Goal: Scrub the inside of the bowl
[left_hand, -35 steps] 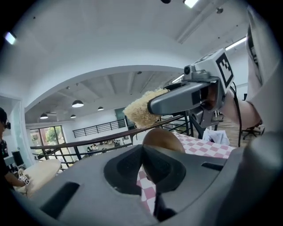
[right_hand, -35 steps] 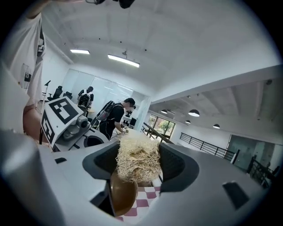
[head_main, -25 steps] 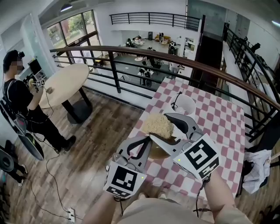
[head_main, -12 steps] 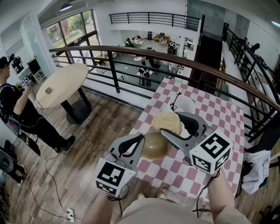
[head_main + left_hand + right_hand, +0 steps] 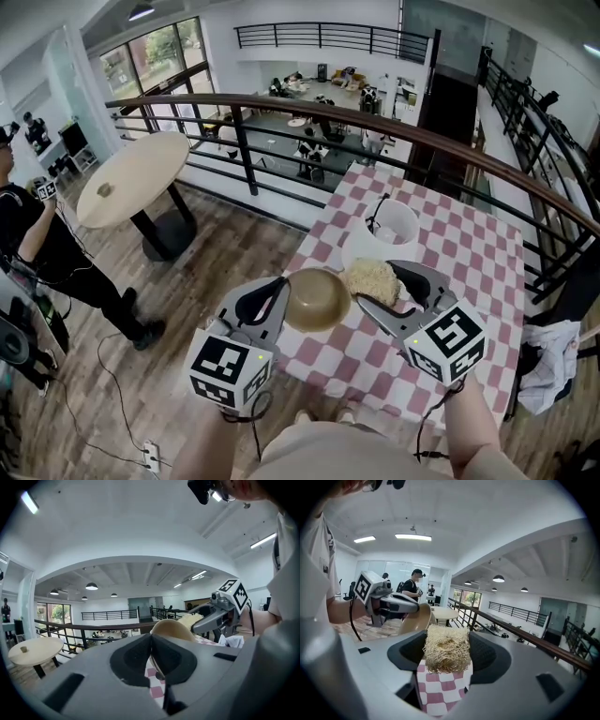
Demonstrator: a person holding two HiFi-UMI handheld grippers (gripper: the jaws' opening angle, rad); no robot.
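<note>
Checkered tabletop [image 5: 469, 281] below; left gripper [image 5: 279, 289] clamps the bowl [image 5: 317, 298] by its rim, holding it aloft, likely so the right gripper [image 5: 396, 281], pinching a scrubber [image 5: 372, 279], can reach inside.

Grey fingers of the left gripper [image 5: 278, 292] pinch a tan bowl [image 5: 317, 300]; grey fingers of the right gripper [image 5: 391, 292] clamp a straw-yellow scrubber [image 5: 371, 278]. Below the fingers spreads a pink-and-white checked tablecloth [image 5: 469, 255].

The grey two-jaw left gripper [image 5: 277, 302] is pinching the rim of a round tan bowl [image 5: 317, 300], its jaws nearly together. The grey right gripper [image 5: 394, 286] is clamping a straw-coloured fibrous scrubbing pad [image 5: 371, 278] and pointing slightly downward.
</note>
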